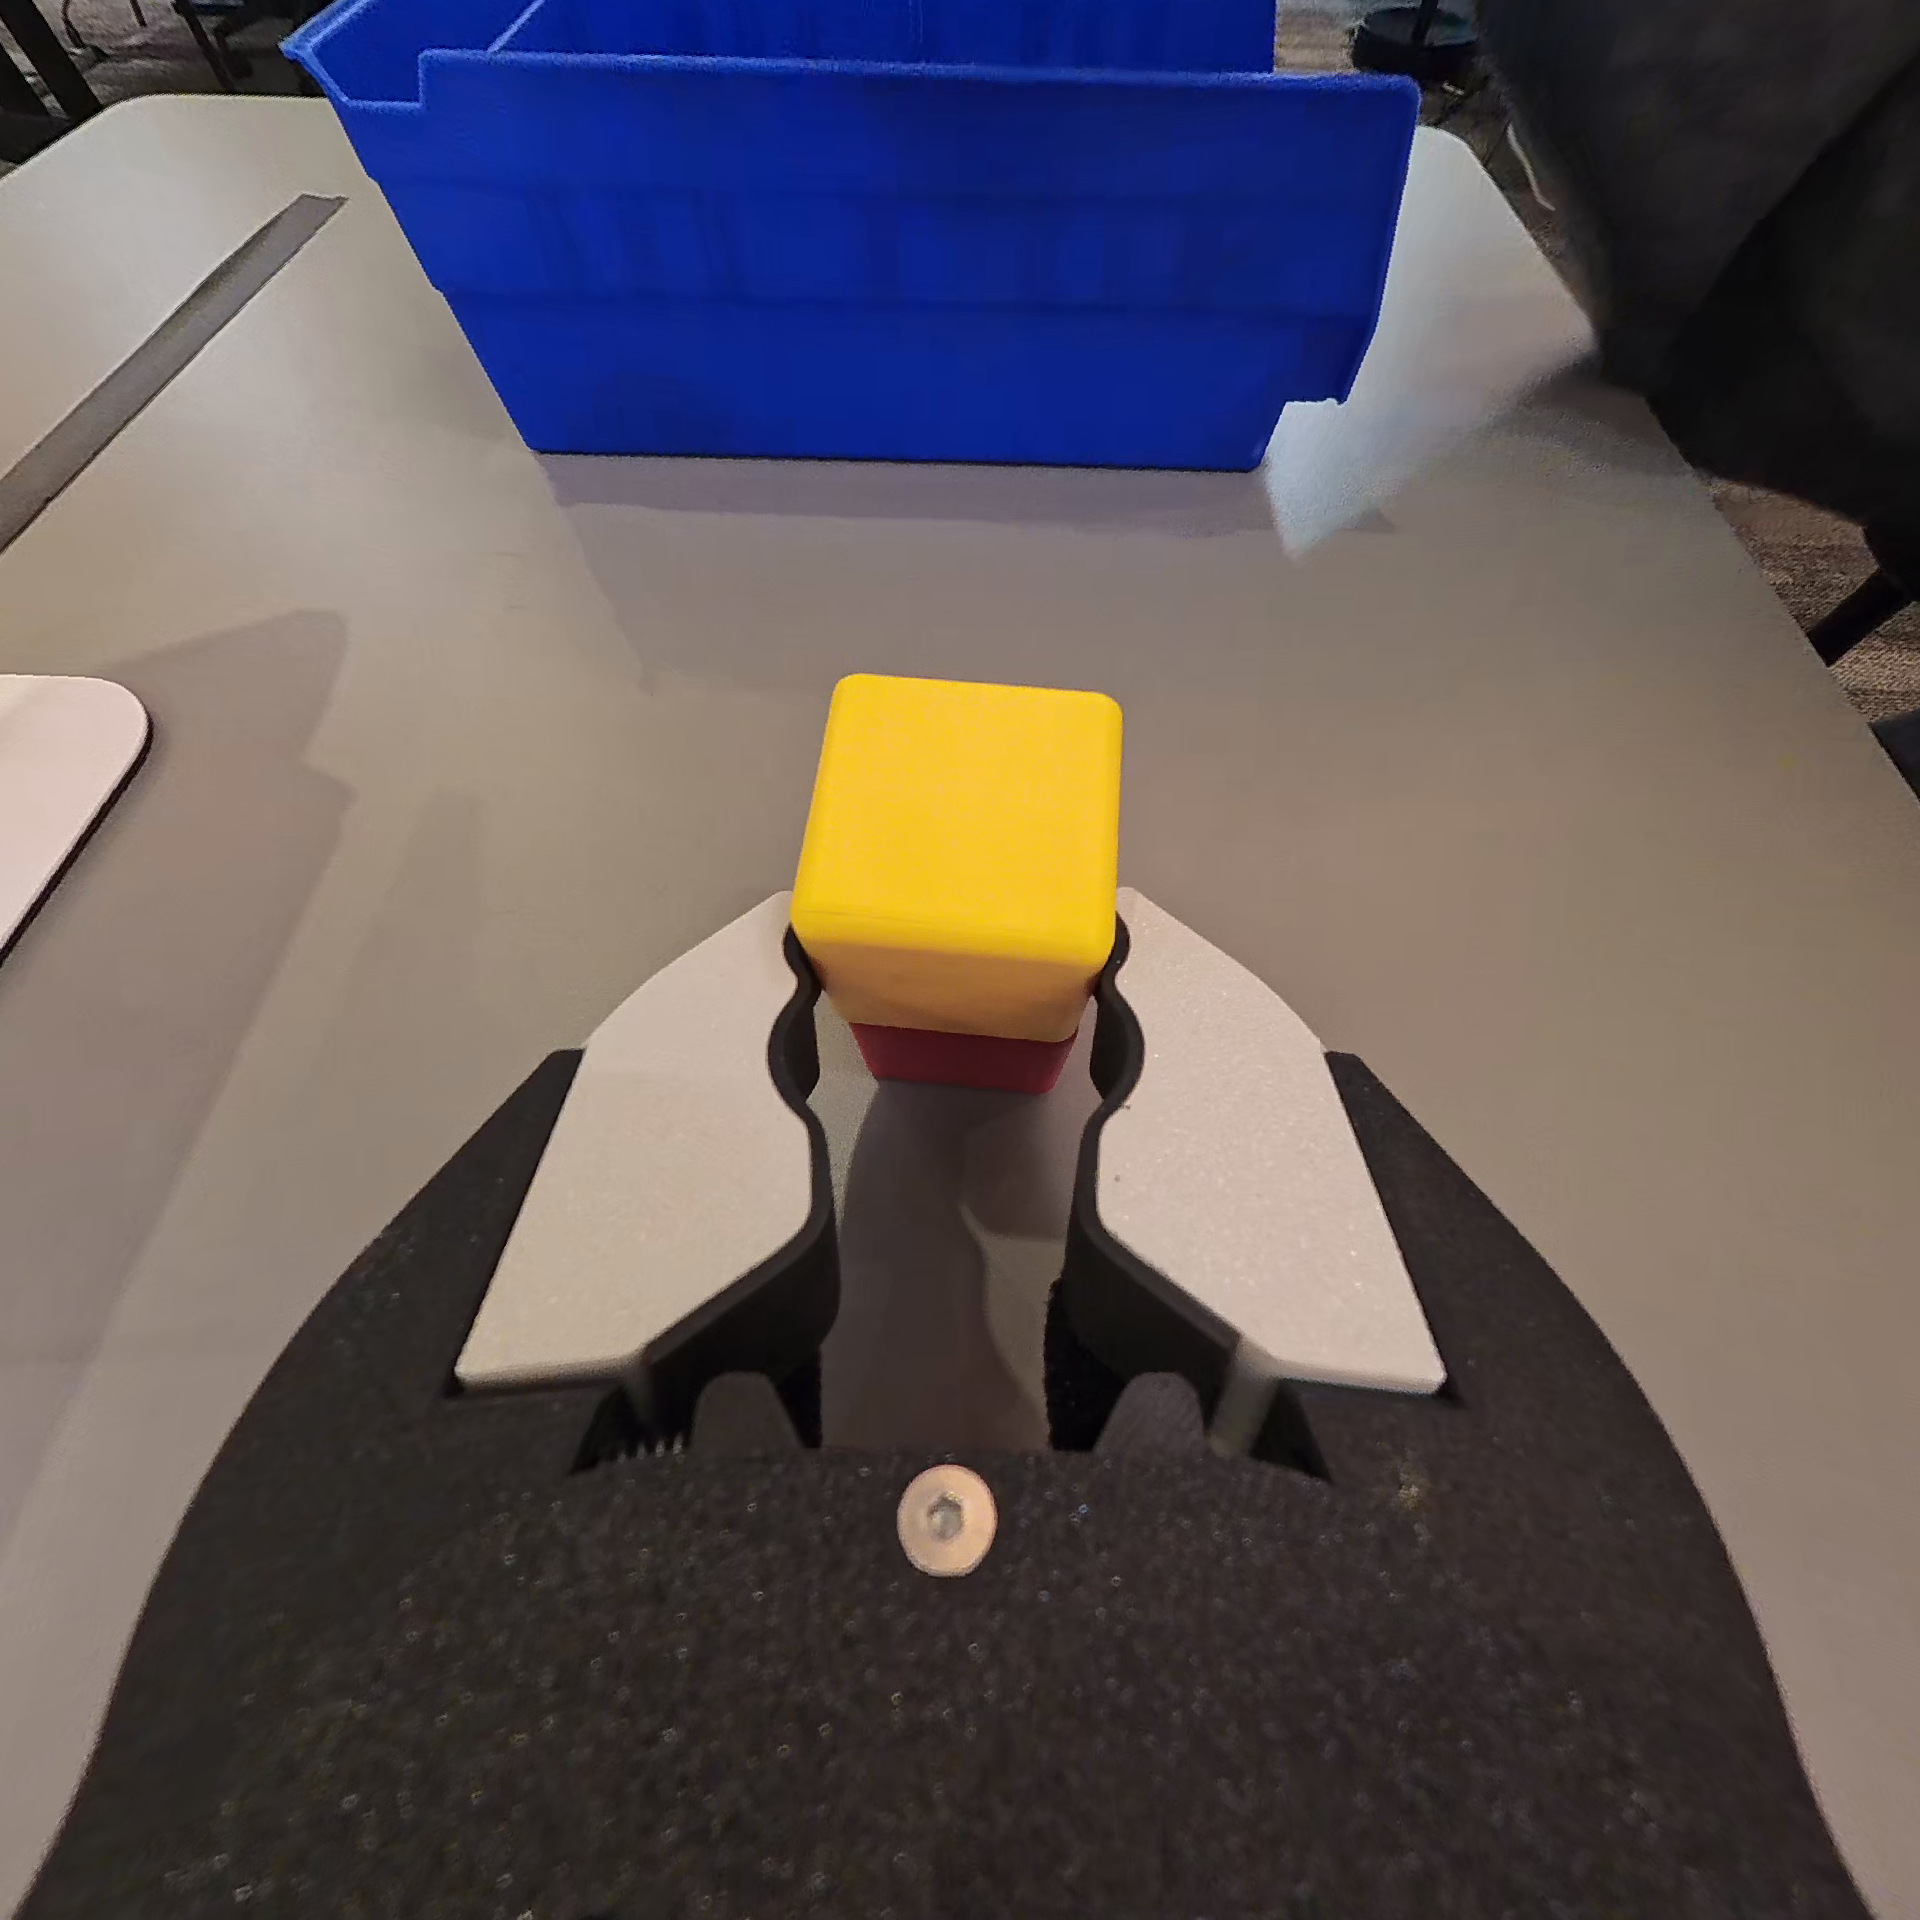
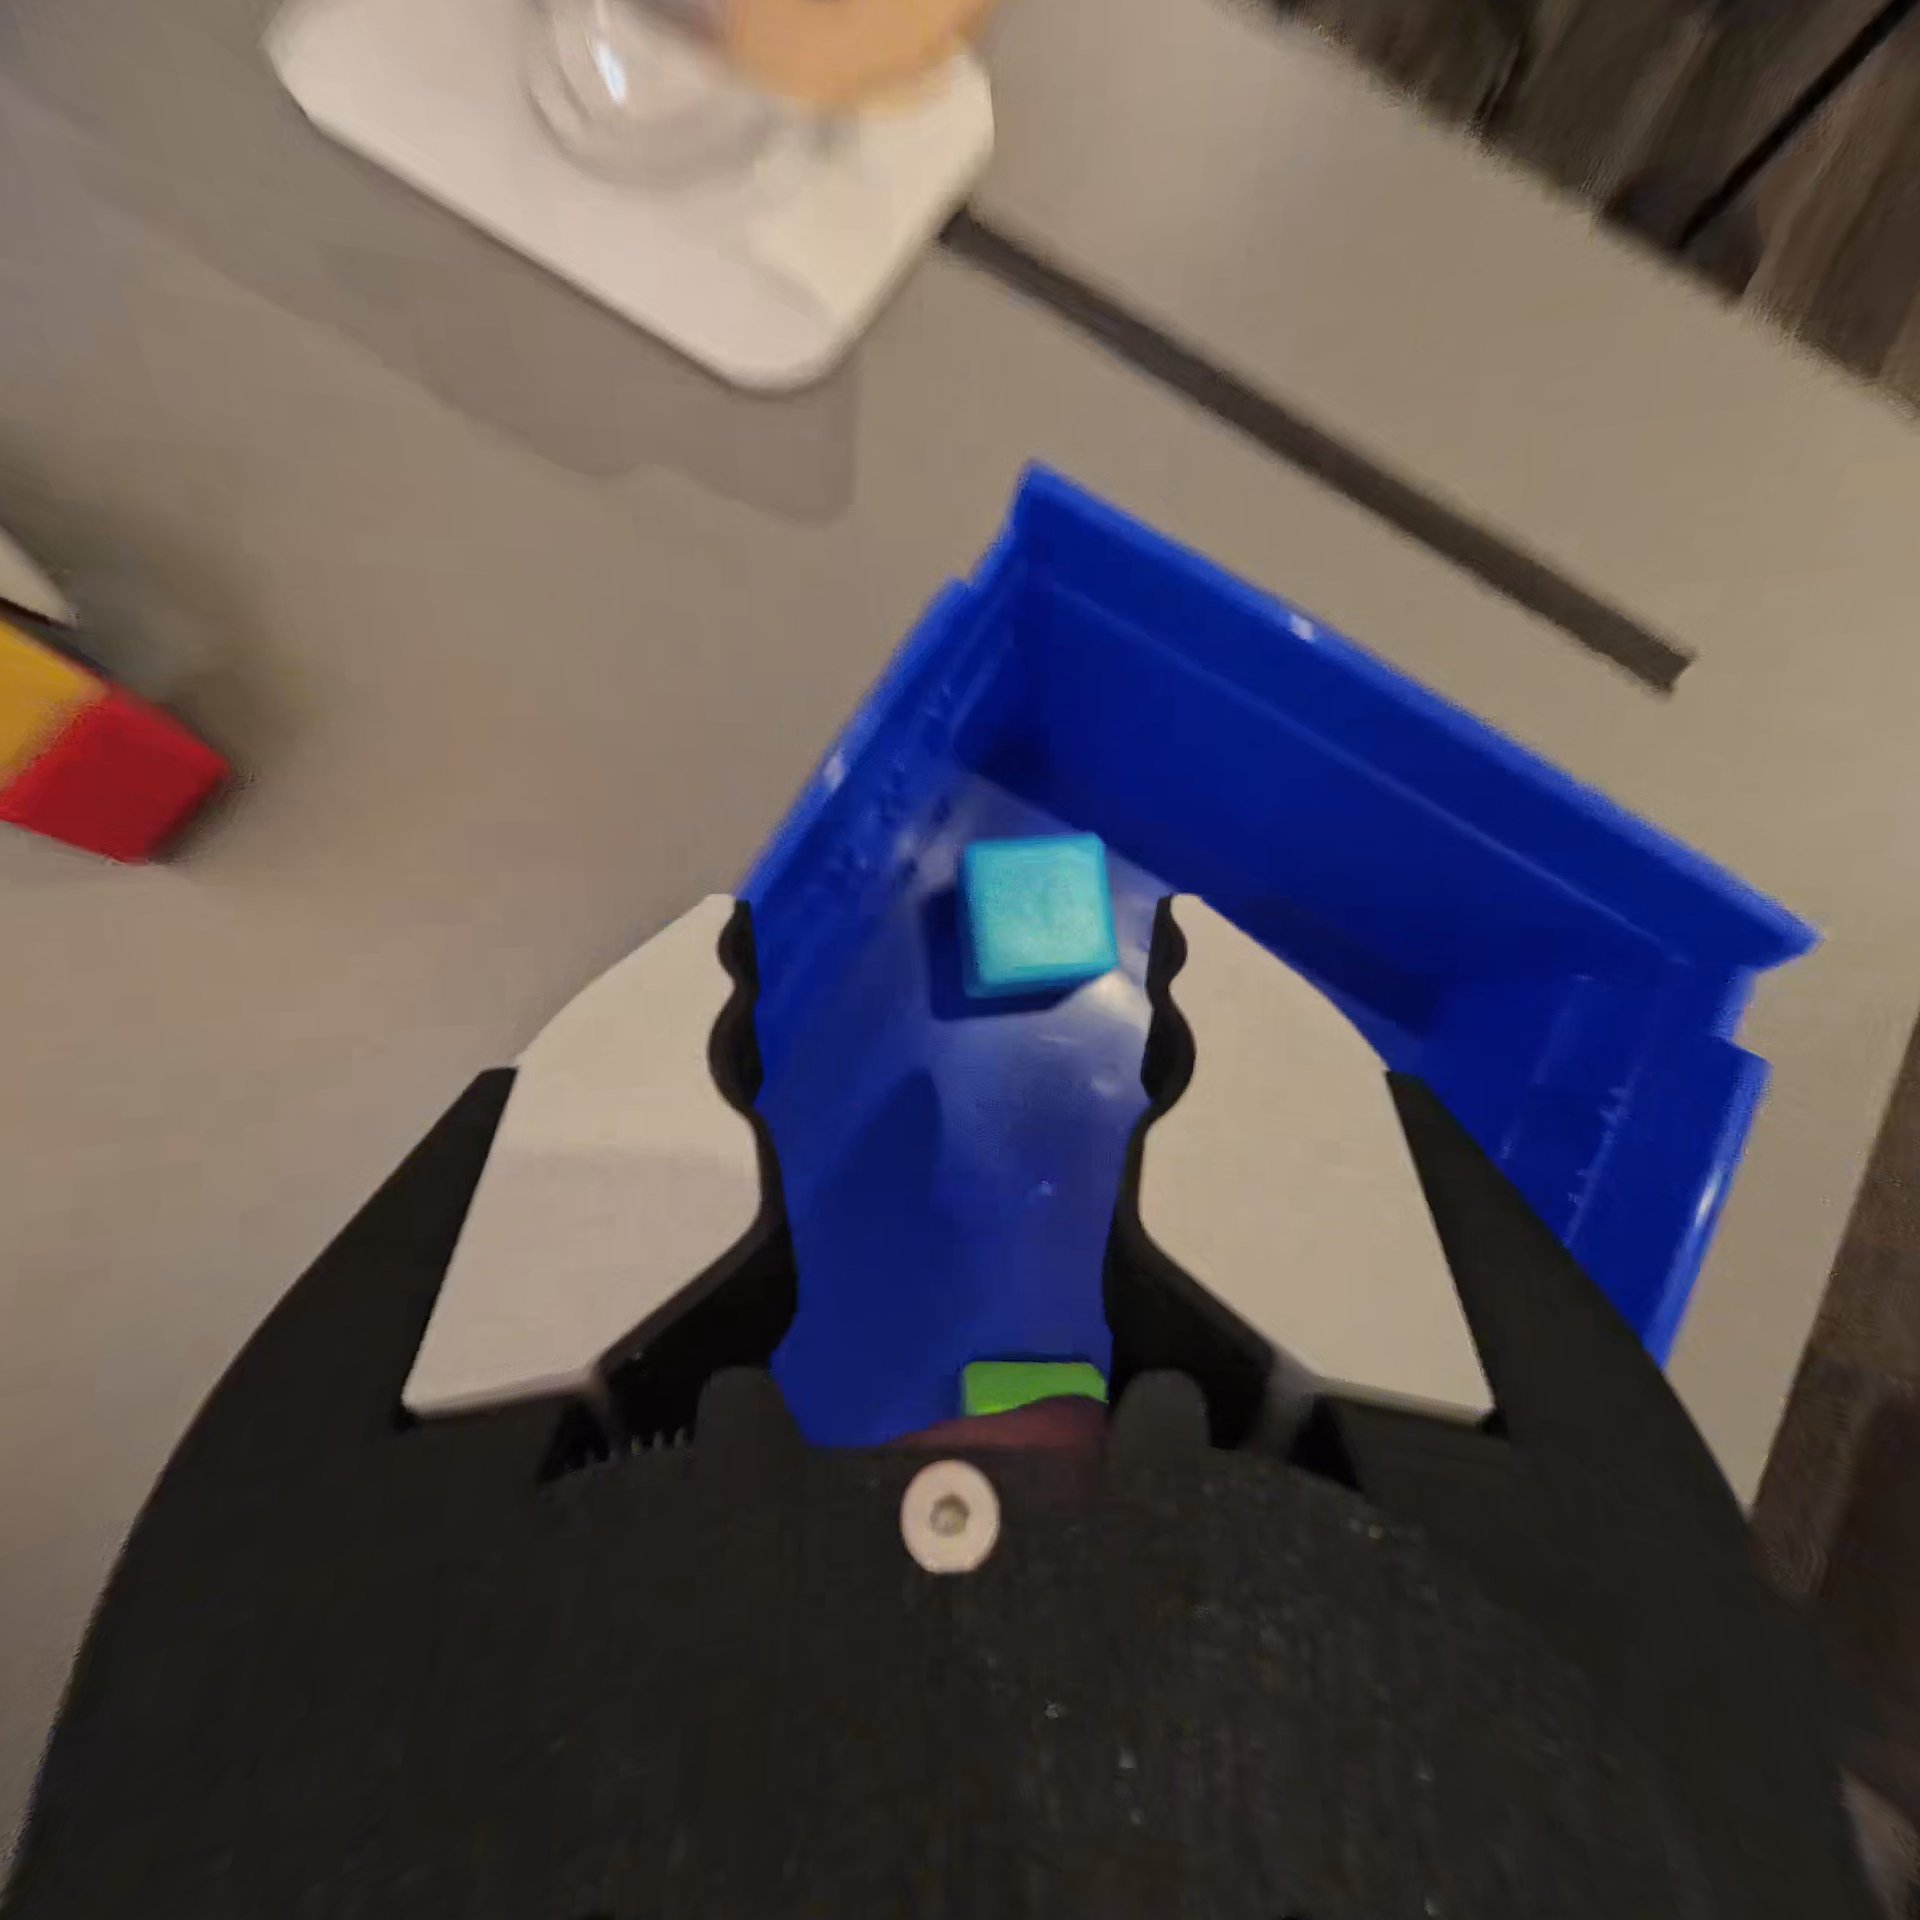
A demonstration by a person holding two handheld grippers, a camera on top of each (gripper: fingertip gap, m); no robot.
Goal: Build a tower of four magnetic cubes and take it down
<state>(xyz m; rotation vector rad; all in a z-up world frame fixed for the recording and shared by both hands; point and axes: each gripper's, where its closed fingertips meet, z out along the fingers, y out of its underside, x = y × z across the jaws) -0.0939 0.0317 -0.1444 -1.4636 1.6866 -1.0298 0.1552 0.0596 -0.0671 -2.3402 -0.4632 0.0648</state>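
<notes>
Centrally in the left wrist view, a yellow cube (image 1: 961, 821) sits stacked on a red cube (image 1: 961, 1058), the pair standing on the grey table (image 1: 1351, 727). The left gripper (image 1: 954, 961) is closed on the yellow cube, its fingertips pressing the cube's lower sides. Beyond the stack stands a blue bin (image 1: 883, 260), well apart from it. In the right wrist view, which is blurred, the right gripper (image 2: 954, 940) hangs over the bin with its jaws spread and nothing between them. On the bin floor lies a light blue cube (image 2: 1034, 916), and a green cube (image 2: 1029, 1387) shows at the near end between the finger bases. Off to the left stands the yellow-on-red stack, near a white board (image 2: 727, 260) carrying a clear glass object (image 2: 644, 94).
</notes>
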